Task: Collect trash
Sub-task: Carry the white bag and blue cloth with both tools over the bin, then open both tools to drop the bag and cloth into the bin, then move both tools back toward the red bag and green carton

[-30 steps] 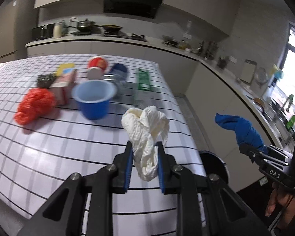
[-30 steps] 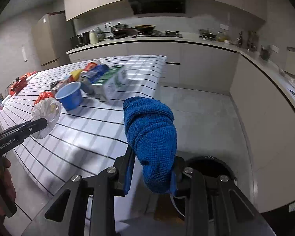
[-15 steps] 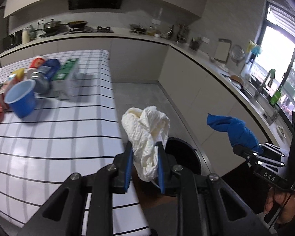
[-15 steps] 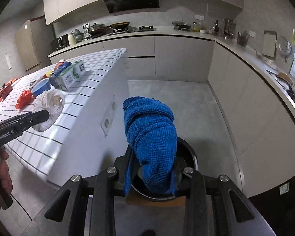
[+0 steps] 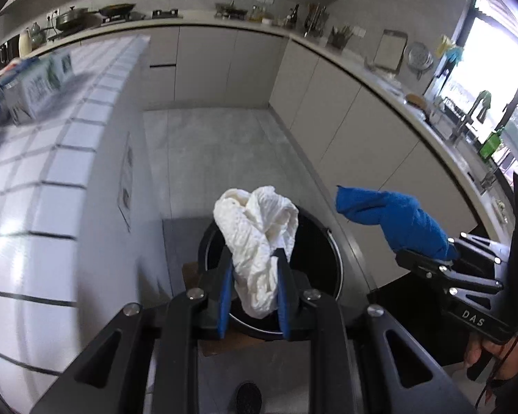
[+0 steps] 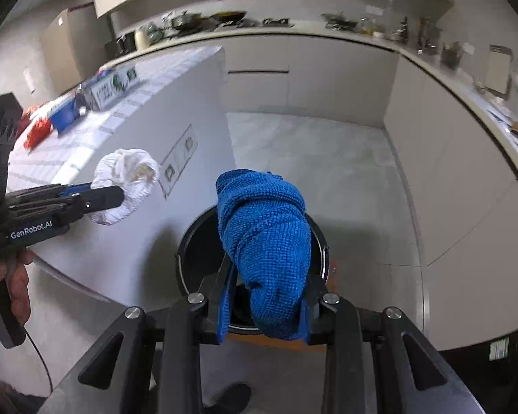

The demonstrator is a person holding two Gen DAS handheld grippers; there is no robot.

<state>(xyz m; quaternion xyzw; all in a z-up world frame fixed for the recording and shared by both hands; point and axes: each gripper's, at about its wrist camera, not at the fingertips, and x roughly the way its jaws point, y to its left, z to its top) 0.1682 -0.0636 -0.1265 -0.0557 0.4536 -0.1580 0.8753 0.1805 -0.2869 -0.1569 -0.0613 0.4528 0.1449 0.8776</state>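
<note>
My left gripper [image 5: 253, 276] is shut on a crumpled white paper towel [image 5: 259, 238] and holds it above the open black trash bin [image 5: 323, 262] on the floor. It also shows in the right wrist view [image 6: 121, 186]. My right gripper [image 6: 266, 296] is shut on a bunched blue cloth [image 6: 264, 238], held over the same bin [image 6: 197, 241]. In the left wrist view the blue cloth [image 5: 393, 217] hangs to the right of the bin.
The white tiled counter [image 5: 34, 179] stands left of the bin, with a carton [image 5: 41, 82], a blue bowl [image 6: 64, 115] and red netting [image 6: 38, 131] on it. Cabinets [image 5: 362, 120] run along the right and back. Grey floor lies between.
Both grippers have swung away from the counter top and down toward the floor. The bin now sits directly under both held items and looks nearer.
</note>
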